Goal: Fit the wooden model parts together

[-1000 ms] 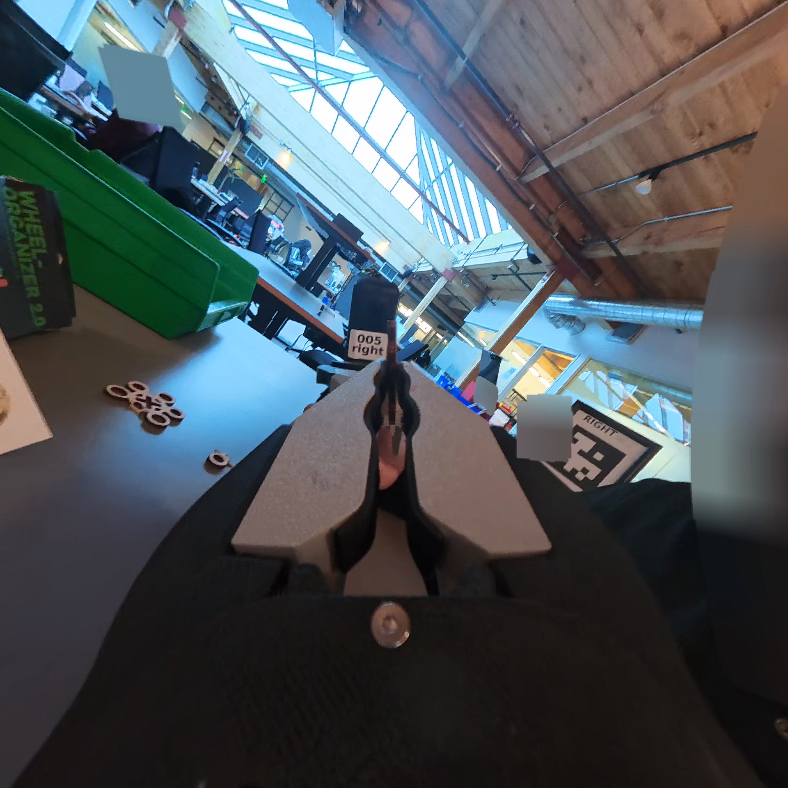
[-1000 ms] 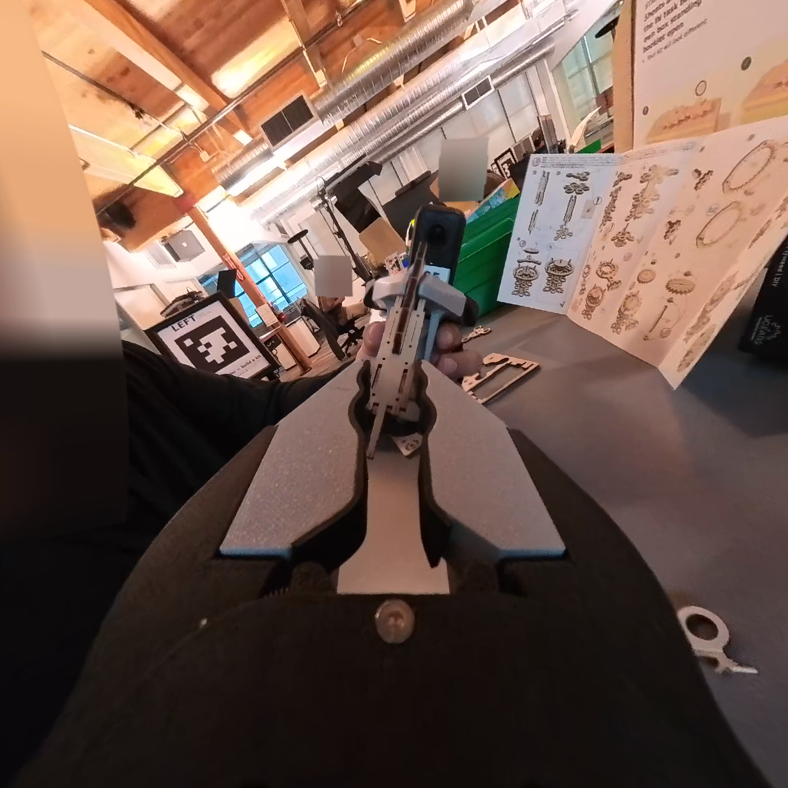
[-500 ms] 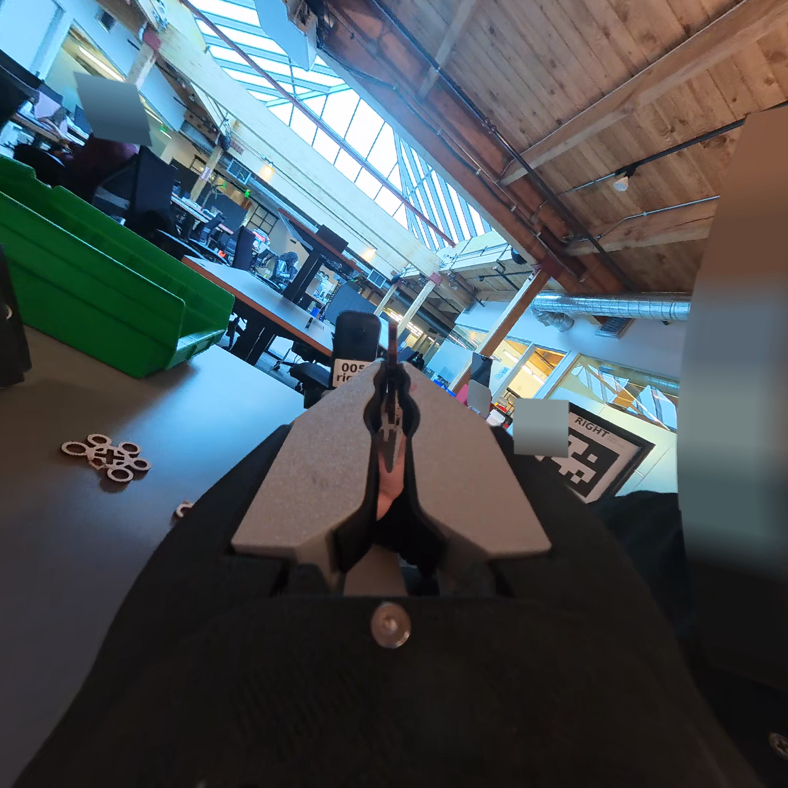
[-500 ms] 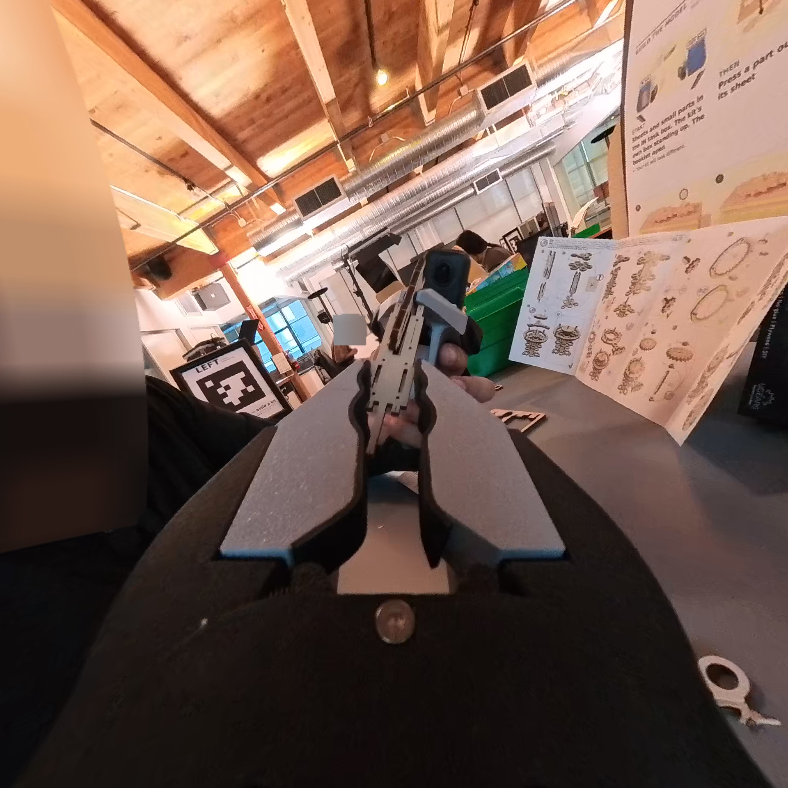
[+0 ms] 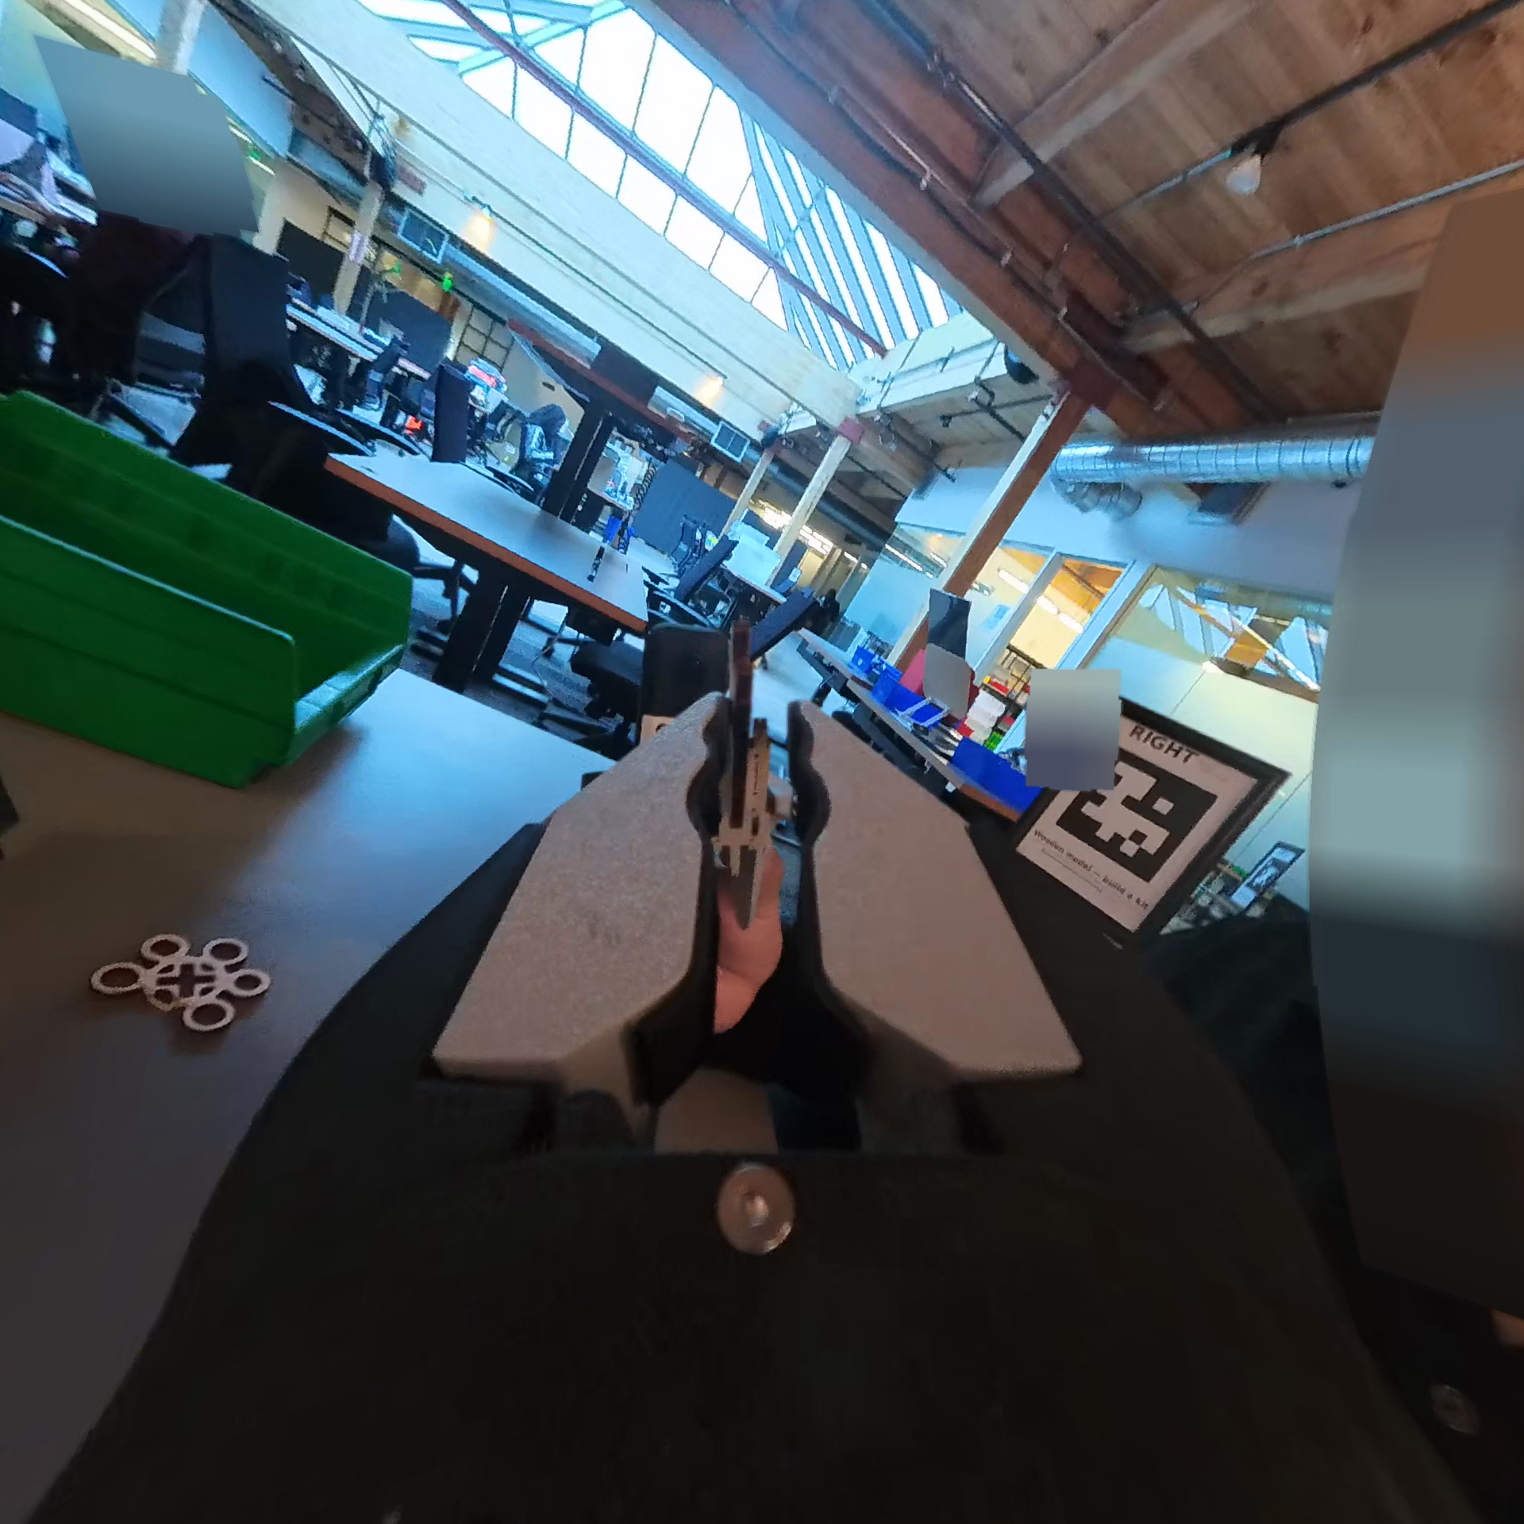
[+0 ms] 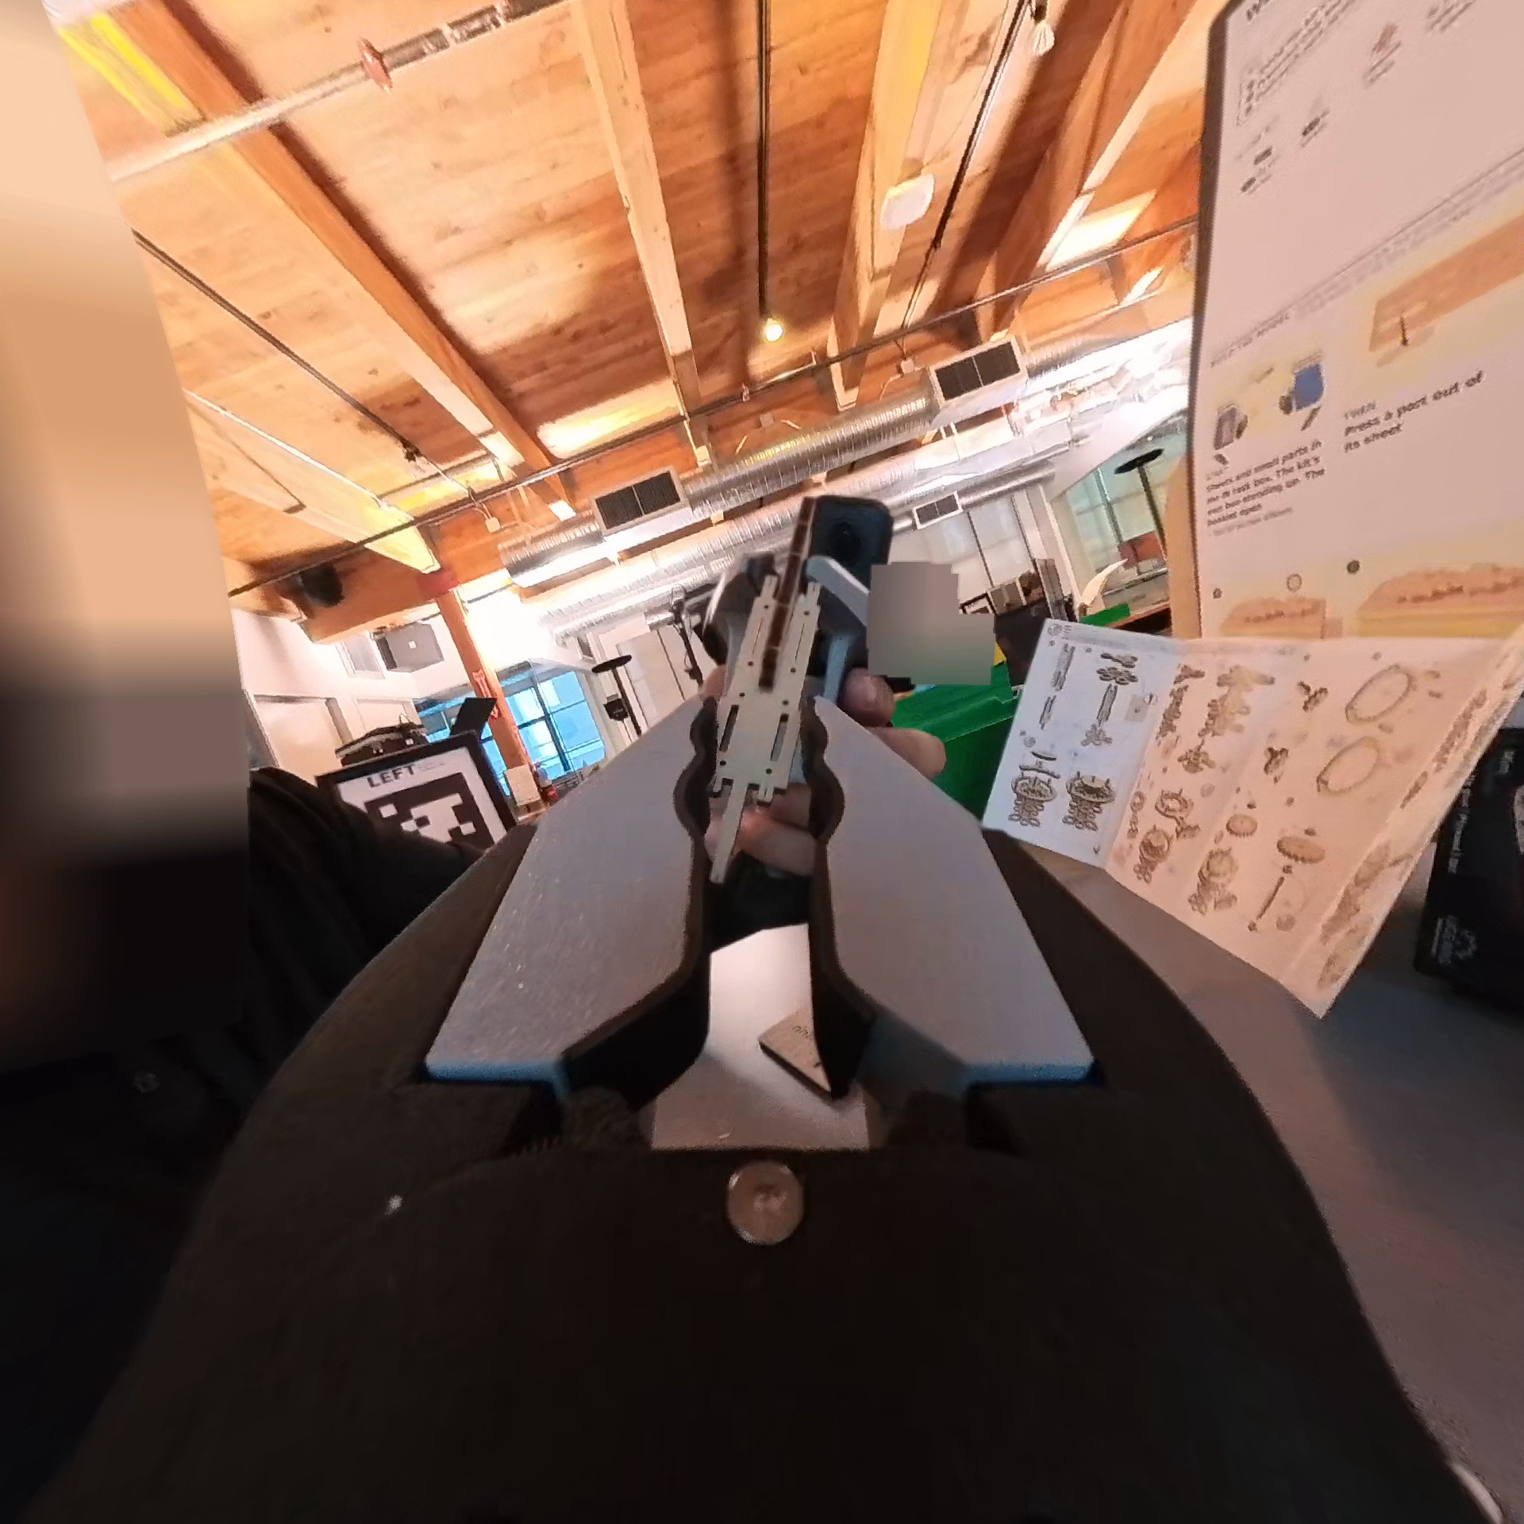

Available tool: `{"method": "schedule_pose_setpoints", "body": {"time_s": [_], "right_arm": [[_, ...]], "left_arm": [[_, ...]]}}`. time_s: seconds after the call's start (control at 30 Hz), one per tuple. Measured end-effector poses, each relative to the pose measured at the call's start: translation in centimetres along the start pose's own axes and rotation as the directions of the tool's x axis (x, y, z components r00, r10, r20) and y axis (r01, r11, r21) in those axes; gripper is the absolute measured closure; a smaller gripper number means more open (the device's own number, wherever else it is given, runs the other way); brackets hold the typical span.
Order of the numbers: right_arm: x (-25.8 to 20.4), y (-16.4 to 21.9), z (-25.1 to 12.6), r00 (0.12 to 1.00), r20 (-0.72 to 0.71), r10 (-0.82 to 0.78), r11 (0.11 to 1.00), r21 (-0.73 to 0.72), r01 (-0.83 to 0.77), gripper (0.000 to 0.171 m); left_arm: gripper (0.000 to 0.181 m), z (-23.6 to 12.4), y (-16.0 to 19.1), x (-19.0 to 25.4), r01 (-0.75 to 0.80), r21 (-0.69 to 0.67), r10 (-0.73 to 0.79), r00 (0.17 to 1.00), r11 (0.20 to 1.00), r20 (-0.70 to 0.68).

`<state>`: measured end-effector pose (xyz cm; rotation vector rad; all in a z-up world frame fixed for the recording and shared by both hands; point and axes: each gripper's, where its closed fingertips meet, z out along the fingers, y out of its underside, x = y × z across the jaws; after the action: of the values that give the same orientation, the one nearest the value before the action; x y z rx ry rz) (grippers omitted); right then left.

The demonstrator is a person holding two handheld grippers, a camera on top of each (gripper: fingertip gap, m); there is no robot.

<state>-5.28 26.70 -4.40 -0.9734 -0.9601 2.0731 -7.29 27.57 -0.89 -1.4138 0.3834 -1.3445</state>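
Note:
A long slotted wooden model part (image 6: pixel 763 701) stands between my two grippers, which face each other. My right gripper (image 6: pixel 759 726) is shut on its lower end. The part rises toward my left gripper (image 6: pixel 783 606), whose grey fingers flank its upper end. In the left wrist view the part (image 5: pixel 742 792) shows edge-on, close to the left finger. My left gripper (image 5: pixel 754 726) has its jaws slightly parted, with a gap on the part's right side. A person's thumb (image 5: pixel 746 948) shows behind the part.
A cluster of wooden rings (image 5: pixel 181 981) lies on the grey table (image 5: pixel 330 825), with a green bin (image 5: pixel 165 627) behind. A folded instruction sheet (image 6: pixel 1237 783), a standing board (image 6: pixel 1361 330) and a black box (image 6: pixel 1476 866) stand to the right. A flat wooden piece (image 6: pixel 796 1051) lies below. There is about 5 cm between the tips of the two grippers.
My left gripper's jaws have parted slightly around the part. Both grippers have tilted upward. The right gripper has kept its hold.

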Motion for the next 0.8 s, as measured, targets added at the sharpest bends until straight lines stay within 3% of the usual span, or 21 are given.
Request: {"method": "schedule_pose_setpoints", "body": {"time_s": [0.27,0.37,0.43,0.57,0.67,0.73,0.8], "right_arm": [[-1.1,-1.4,-0.5,0.999,0.012,-0.052,0.997,0.058,0.051,0.154],[-0.9,-1.1,-0.4,0.999,0.001,-0.048,0.998,0.046,0.048,0.155],[-0.7,-0.8,-0.5,0.999,0.002,-0.04,0.999,0.033,0.039,0.154],[0.3,-0.5,-0.7,0.999,-0.038,-0.026,1.0,0.011,0.027,0.155],[1.8,0.4,-1.2,0.994,-0.108,-0.009,0.998,-0.06,0.002,0.155],[2.2,0.9,-1.8,0.992,-0.123,-0.021,0.993,-0.117,0.006,0.155],[2.8,1.8,-2.6,0.988,-0.151,-0.036,0.978,-0.208,0.004,0.155]], "left_arm": [[0.164,0.9,-0.3,1.0,-0.017,-0.016,0.017,1.0,1.0,0.0],[0.181,1.1,-0.1,1.1,-0.009,-0.029,0.009,1.0,1.0,-0.011],[0.181,1.1,0.2,1.2,-0.026,-0.045,0.025,1.0,0.999,-0.019],[0.181,0.7,0.5,0.1,-0.033,-0.068,0.035,0.999,0.997,0.025],[0.181,-0.8,1.7,-2.2,-0.046,-0.158,0.065,0.991,0.986,0.114],[0.175,-2.3,4.0,-3.6,-0.023,-0.278,0.071,0.984,0.96,0.166],[0.154,-3.7,6.1,-4.1,0.021,-0.353,0.051,0.98,0.935,0.194]]}}
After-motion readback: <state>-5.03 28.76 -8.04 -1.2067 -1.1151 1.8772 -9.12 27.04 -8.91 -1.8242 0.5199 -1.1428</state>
